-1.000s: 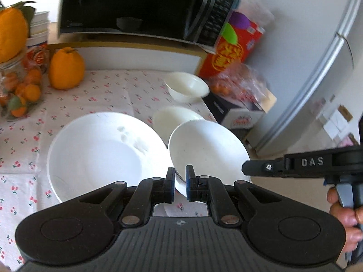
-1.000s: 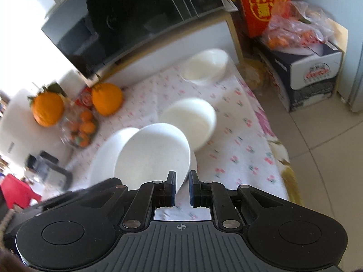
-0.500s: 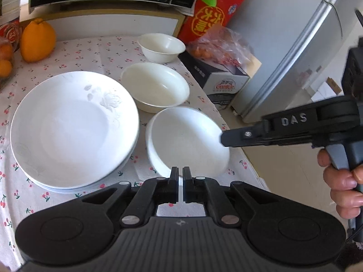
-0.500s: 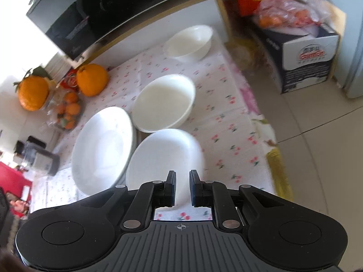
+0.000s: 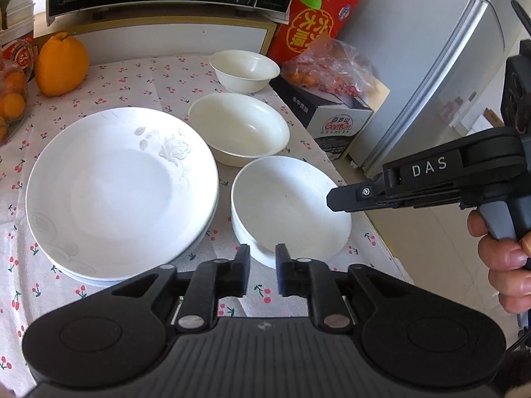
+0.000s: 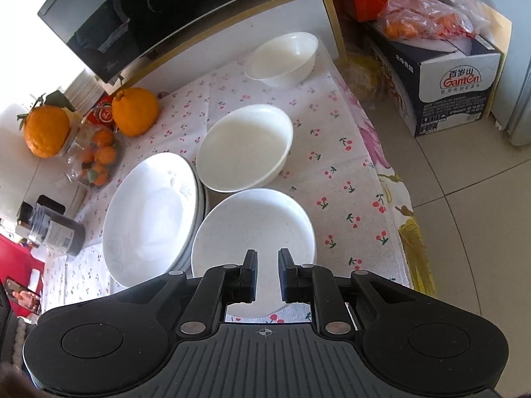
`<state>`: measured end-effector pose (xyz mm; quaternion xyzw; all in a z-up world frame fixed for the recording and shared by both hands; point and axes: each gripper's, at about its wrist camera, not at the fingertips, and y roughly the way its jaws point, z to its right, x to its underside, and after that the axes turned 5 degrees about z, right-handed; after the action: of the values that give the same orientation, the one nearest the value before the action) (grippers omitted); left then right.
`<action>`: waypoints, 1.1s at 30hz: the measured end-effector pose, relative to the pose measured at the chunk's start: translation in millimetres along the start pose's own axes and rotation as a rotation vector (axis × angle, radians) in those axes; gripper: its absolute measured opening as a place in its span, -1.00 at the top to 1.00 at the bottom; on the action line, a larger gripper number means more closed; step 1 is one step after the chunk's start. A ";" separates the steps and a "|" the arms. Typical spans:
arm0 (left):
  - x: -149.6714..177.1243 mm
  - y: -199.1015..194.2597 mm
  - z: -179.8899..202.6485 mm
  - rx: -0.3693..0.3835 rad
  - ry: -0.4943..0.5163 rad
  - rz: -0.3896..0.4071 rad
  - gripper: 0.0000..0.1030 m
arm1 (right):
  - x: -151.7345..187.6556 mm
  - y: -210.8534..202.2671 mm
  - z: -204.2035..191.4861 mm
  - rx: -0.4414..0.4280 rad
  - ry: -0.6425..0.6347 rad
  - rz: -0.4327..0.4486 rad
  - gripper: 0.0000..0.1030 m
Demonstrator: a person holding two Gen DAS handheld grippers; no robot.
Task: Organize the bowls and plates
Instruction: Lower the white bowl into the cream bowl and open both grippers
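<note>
Both tools, left (image 5: 262,258) and right (image 6: 267,267), slightly spread, pinching nothing, over the shallow bowl's (image 5: 292,205) near rim.

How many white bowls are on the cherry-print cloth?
3: a small bowl at the far end, a wider bowl in the middle, and the shallow bowl nearest the grippers. Beside them are stacked plates.
</note>
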<state>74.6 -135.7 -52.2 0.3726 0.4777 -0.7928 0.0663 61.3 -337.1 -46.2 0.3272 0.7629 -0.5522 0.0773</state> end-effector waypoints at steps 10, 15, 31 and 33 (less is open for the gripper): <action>-4.0 -8.5 2.6 -0.026 0.046 0.035 0.07 | -10.4 -2.2 3.9 -0.024 0.117 0.037 -0.11; -4.7 -10.3 4.4 -0.027 0.071 0.057 -0.22 | -14.3 -2.7 8.0 -0.034 0.165 0.062 -0.24; -64.2 17.0 -6.3 -0.219 0.228 0.194 -0.82 | -37.2 13.7 25.1 -0.039 0.299 0.210 -0.37; -72.2 28.6 -9.5 -0.234 0.266 0.193 -0.82 | -40.9 21.6 26.5 -0.047 0.326 0.214 -0.37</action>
<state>144.3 -161.4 -27.7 0.5081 0.5330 -0.6657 0.1211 99.1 -373.9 -53.7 0.4898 0.7388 -0.4626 0.0186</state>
